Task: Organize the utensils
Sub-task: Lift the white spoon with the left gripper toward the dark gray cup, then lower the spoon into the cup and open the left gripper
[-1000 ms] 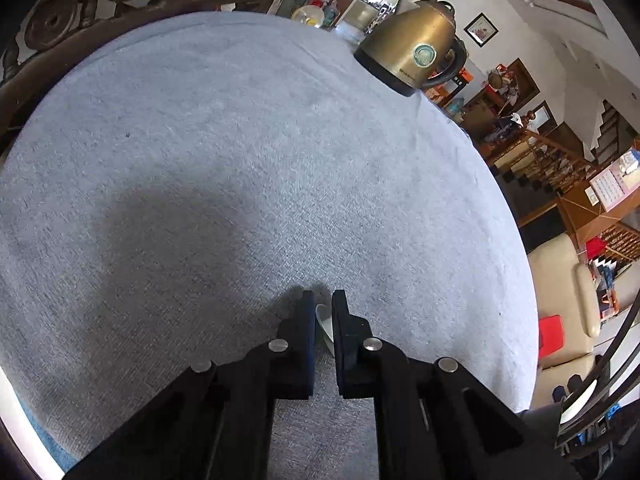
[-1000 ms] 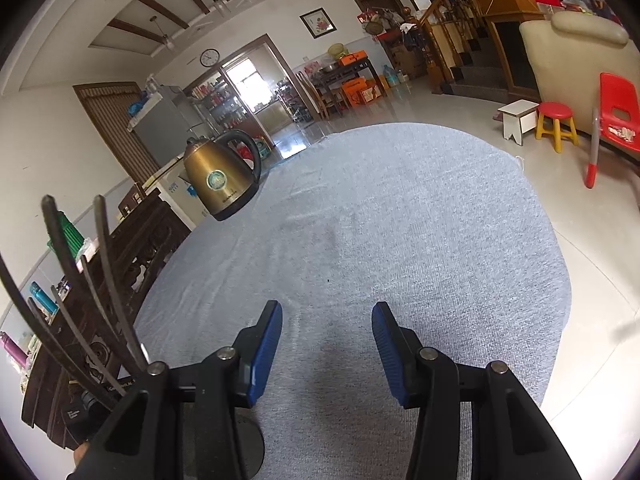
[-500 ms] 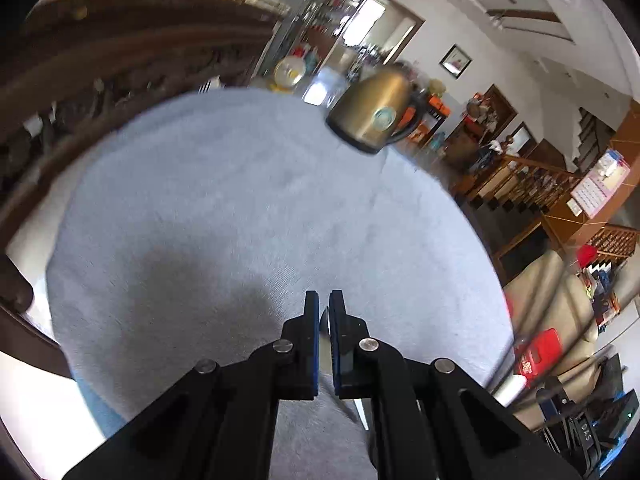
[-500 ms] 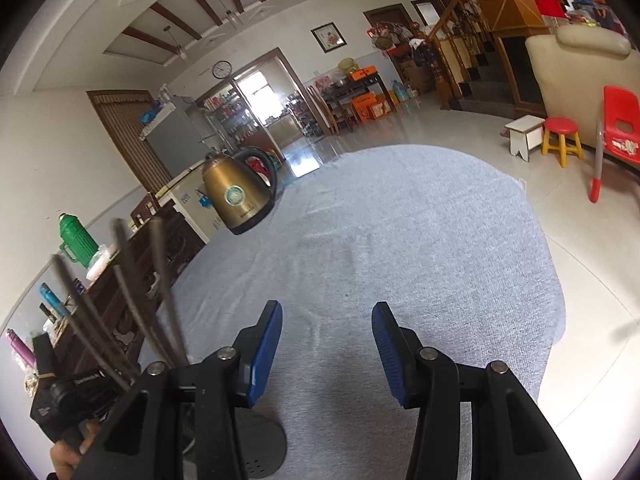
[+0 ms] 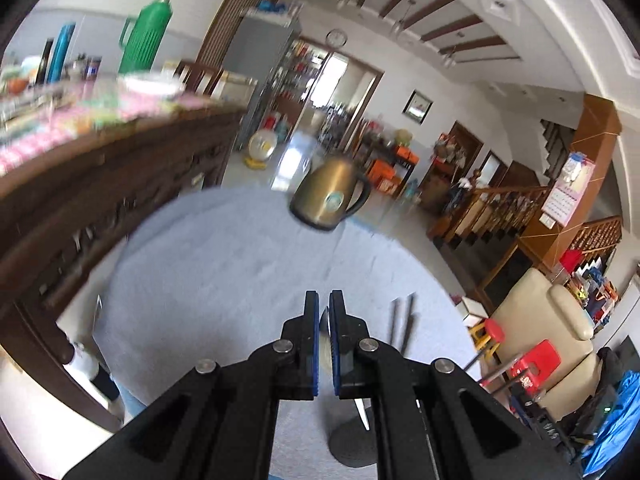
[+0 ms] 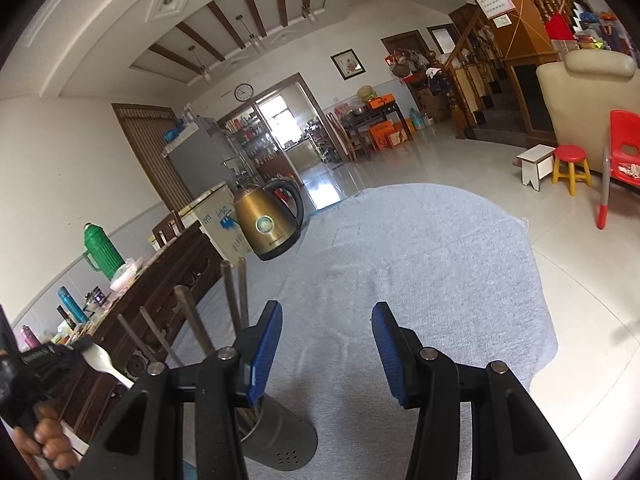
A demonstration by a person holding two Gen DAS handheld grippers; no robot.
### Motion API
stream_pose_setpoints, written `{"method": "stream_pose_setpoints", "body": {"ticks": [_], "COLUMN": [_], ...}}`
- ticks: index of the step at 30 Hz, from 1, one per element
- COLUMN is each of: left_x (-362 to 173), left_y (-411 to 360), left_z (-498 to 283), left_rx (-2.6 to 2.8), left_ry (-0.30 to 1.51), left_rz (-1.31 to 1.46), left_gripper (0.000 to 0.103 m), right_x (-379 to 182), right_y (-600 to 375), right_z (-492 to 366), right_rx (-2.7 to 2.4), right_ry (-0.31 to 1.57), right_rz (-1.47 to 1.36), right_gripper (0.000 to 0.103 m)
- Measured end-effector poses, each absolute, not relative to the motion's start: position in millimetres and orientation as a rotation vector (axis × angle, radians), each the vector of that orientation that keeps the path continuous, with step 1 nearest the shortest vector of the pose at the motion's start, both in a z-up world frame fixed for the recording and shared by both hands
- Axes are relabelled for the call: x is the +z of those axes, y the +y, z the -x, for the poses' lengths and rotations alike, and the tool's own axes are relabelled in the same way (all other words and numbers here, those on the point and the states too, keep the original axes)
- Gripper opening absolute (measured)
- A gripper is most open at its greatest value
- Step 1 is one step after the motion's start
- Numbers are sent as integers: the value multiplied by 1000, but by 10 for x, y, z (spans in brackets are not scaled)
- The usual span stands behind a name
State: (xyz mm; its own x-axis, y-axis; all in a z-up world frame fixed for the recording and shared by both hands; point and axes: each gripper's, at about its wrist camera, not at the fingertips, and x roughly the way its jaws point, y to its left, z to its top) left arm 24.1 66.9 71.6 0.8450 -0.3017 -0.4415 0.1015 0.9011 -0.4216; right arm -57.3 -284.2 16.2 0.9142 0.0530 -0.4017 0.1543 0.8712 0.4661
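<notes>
White plastic spoon (image 6: 105,361) sits pinched in the left gripper (image 5: 324,312), up beside the metal holder (image 6: 276,438) — likely to drop in with the chopsticks (image 6: 236,296). Right gripper (image 6: 326,344) is spread, empty.

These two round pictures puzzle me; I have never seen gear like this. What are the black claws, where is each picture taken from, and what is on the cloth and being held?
The claws are hand-held grippers, one in each of a person's hands. Each carries a wide-angle camera looking along its two fingers, hence the round, bent views.

In the left one's view, the left gripper is shut on a thin white utensil, which looks like a white spoon seen from the right one's camera. There the person's hand also shows.

The right gripper is open and holds nothing.

On the grey cloth stand a gold kettle and a metal utensil holder with dark chopsticks sticking up from it.
</notes>
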Motion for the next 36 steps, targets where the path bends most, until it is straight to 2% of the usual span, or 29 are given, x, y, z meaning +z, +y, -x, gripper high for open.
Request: {"method": "stream_pose_setpoints", "body": {"ticks": [6,12,36], "left_x": [1091,1229,540], "left_y": [531,180,-582], "left_z": [40,116,-58], "left_rx": [-271,-306,-294], "left_ry": [440,409,556], "left_rz": [363,280,35], "left_gripper": [4,4,5], "right_x": [221,236,-49], "right_y": [-2862,-2866,-2678], "right_z": [656,728,704], "right_rx": [-39,-12,57], "right_ry": [404,402,485], "right_rz": [-514,-508,-448], "right_gripper": [50,50,50]}}
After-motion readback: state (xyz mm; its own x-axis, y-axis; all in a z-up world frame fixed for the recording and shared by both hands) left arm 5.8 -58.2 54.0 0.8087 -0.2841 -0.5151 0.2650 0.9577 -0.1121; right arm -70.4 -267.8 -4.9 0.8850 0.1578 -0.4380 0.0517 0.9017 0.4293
